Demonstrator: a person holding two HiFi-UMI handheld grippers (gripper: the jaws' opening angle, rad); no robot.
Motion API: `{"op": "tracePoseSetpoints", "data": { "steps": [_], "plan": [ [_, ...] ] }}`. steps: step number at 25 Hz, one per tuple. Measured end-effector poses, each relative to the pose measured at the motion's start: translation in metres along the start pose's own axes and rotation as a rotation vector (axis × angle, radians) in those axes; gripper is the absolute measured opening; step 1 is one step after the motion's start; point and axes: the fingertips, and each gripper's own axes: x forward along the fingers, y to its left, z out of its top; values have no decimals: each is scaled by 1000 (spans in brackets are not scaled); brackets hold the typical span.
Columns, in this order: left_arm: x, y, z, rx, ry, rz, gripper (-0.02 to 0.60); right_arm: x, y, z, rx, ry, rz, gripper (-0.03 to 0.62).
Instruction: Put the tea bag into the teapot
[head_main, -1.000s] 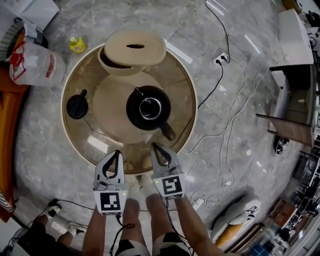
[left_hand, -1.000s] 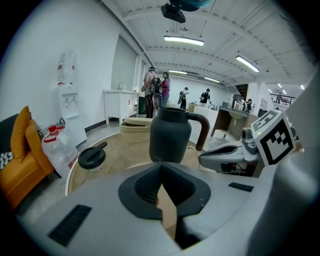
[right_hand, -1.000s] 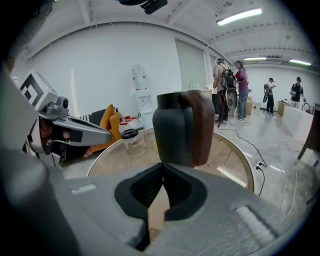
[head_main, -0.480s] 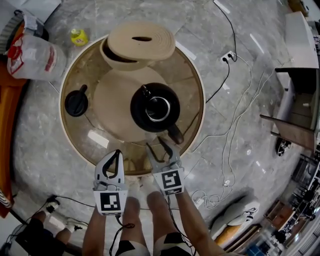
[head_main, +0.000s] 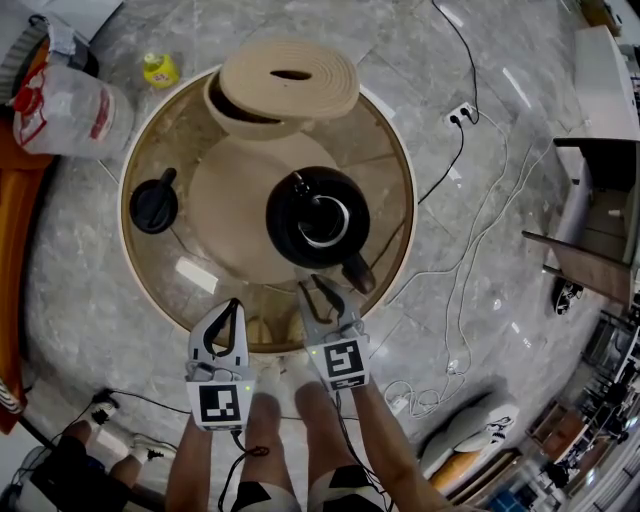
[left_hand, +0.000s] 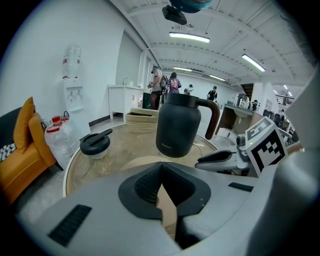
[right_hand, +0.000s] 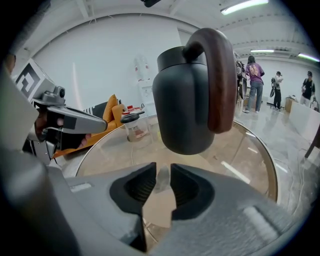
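Note:
A black teapot (head_main: 318, 220) stands open-topped in the middle of the round glass table (head_main: 133, 255), its brown handle toward me. In the right gripper view the teapot (right_hand: 192, 85) fills the space just ahead. My right gripper (head_main: 318, 287) is at the table's near edge, right behind the handle. Its jaws are closing, and a small pale thing (right_hand: 161, 178) shows between them in the right gripper (right_hand: 162, 182) view; I cannot tell what it is. My left gripper (head_main: 236, 305) hangs beside it, shut and empty (left_hand: 161, 200).
The teapot's black lid (head_main: 153, 205) rests on a small glass at the table's left. A woven basket with its lid askew (head_main: 280, 85) sits at the far edge. Around the table are a plastic bag (head_main: 70, 110), an orange sofa (head_main: 12, 230) and floor cables (head_main: 470, 230).
The right gripper's jaws were shut a second ago and now stand apart. It has edged forward toward the teapot's handle. The left gripper has stayed put.

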Motion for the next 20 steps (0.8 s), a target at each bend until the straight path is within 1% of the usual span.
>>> {"op": "tracePoseSetpoints", "data": {
  "steps": [2, 4, 5, 7, 9, 10, 12, 13, 16, 17, 19, 20],
  "plan": [
    [0, 1, 0, 16, -5, -4, 17, 0, 0, 0, -8, -3, -5, 46],
    [0, 1, 2, 19, -10, -6, 17, -1, 0, 2, -13, -8, -12, 13],
    [-1, 0, 3, 9, -8, -4, 17, -3, 0, 3, -14, -11, -14, 6],
    [-4, 1, 5, -12, 0, 2, 16, -5, 2, 7, -14, -17, -13, 5],
    [-8, 2, 8, -11, -1, 4, 16, -9, 3, 12, -16, -25, -13, 3],
    [-9, 3, 11, -1, -7, 4, 16, -12, 4, 15, -18, -30, -13, 3],
    [-14, 4, 16, 44, -29, -4, 17, -19, 6, 23, -21, -42, -13, 3],
    [-17, 3, 21, 52, -33, -4, 16, -24, 8, 28, -25, -49, -12, 3],
    [-28, -1, 39, 17, -33, 10, 17, -44, 12, 49, -34, -77, -9, 3],
    [-33, -2, 46, 28, -39, 9, 16, -52, 14, 59, -37, -86, -7, 3],
    [-42, -4, 60, 72, -57, 2, 17, -69, 17, 80, -49, -105, -4, 3],
    [-46, -6, 67, 73, -64, 3, 17, -77, 19, 92, -53, -120, -3, 3]
  ]
}}
